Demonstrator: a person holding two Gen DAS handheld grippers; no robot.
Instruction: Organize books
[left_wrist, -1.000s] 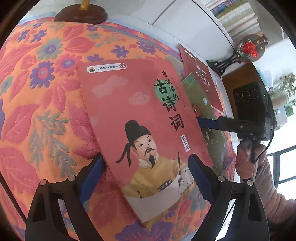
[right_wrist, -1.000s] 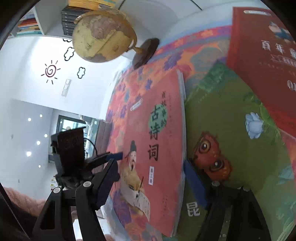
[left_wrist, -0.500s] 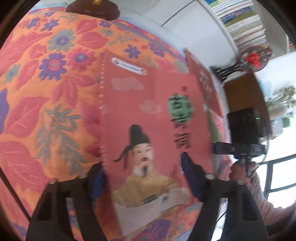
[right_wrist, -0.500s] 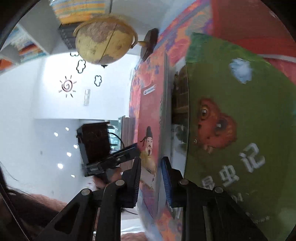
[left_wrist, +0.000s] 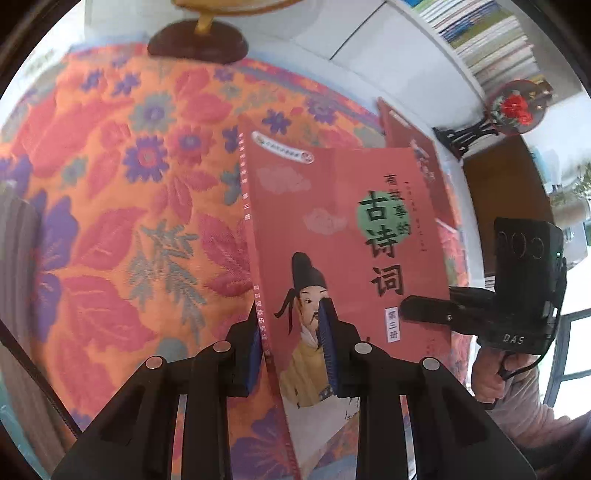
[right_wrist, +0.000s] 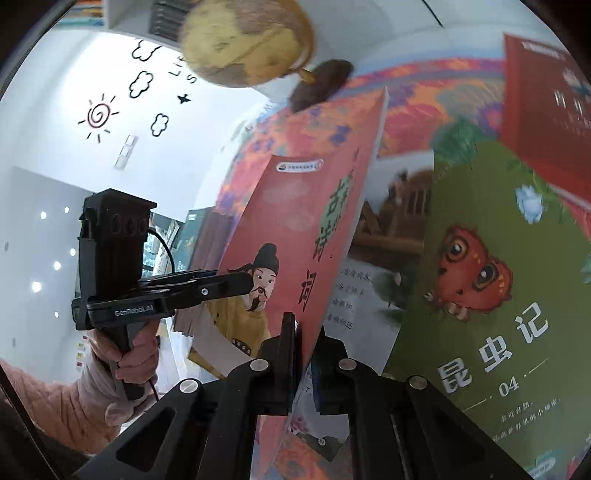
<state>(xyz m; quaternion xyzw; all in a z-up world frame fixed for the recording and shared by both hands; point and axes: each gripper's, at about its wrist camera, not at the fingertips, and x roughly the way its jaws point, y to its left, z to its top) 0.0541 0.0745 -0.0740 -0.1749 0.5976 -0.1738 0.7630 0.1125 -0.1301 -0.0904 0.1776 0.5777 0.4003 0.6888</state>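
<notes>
Two grippers clamp the same book. Left gripper (left_wrist: 291, 347) has its blue pads (left_wrist: 328, 343) squeezed on the spine edge of the red poetry book (left_wrist: 343, 236), jaws having just been closing w/ the book between them. One pad sits on the front cover over the painted figure's face, the other behind the spine. Right gripper (right_wrist: 304, 354) is pinched on the book's opposite, page-side edge near the bottom corner, its jaws also having just been closing, cover between them; in the left wrist view its black finger (left_wrist: 424, 308) lies on the cover by the small white label. Book is tilted up off the floral tablecloth (left_wrist: 129, 221), front cover toward the left cam.

Green insect book (right_wrist: 498, 295) lies flat just right of it, w/ an open illustrated page (right_wrist: 384, 258) showing between the two. Dark red book (right_wrist: 546, 122) sits farther back, overlapping the green one's top corner. Globe (right_wrist: 247, 40) on a brown wooden base (left_wrist: 197, 44) stands at the far edge of the cloth. Person's hand (right_wrist: 125, 354), pink sleeve, grips the left handle. Shelf w/ stacked books (left_wrist: 484, 40) at upper right in the left wrist view.
</notes>
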